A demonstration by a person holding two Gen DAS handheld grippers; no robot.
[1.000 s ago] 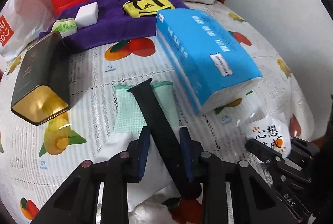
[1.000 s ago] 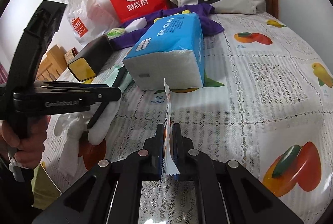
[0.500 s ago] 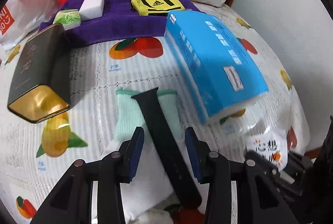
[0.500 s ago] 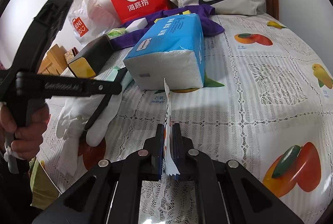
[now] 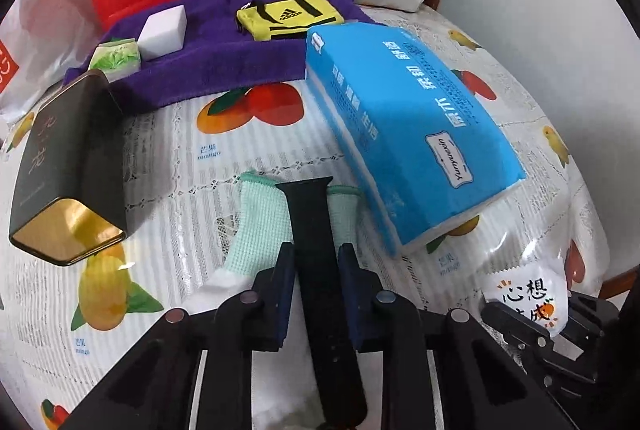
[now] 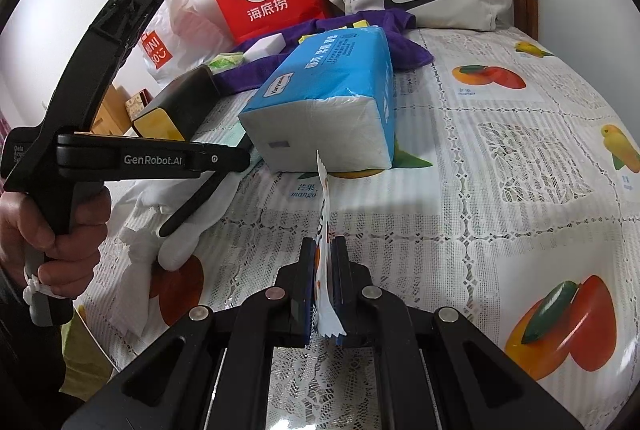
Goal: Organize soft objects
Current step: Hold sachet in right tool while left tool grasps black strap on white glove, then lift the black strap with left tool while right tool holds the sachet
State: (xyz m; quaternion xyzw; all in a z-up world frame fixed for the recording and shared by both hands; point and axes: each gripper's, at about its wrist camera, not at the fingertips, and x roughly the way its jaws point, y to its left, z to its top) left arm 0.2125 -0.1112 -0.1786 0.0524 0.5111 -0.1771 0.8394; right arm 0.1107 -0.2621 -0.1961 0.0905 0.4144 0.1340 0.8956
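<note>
Left claw (image 5: 316,288) closing around black strap (image 5: 316,262).

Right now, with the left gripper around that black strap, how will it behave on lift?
The black strap is long, thin and flat, so it probably droops at both ends. It looks light. It lies on the white glove, which might drag along. The left gripper jaws have just been closing around it.

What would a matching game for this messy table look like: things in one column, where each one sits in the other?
1. black strap
2. white sponge block
3. small printed packet
4. blue tissue pack

a. on the purple towel
b. pinched in the right gripper
c. between the left gripper fingers, over a glove
d. on the fruit-print tablecloth

Pairs: 1-c, 2-a, 3-b, 4-d
</note>
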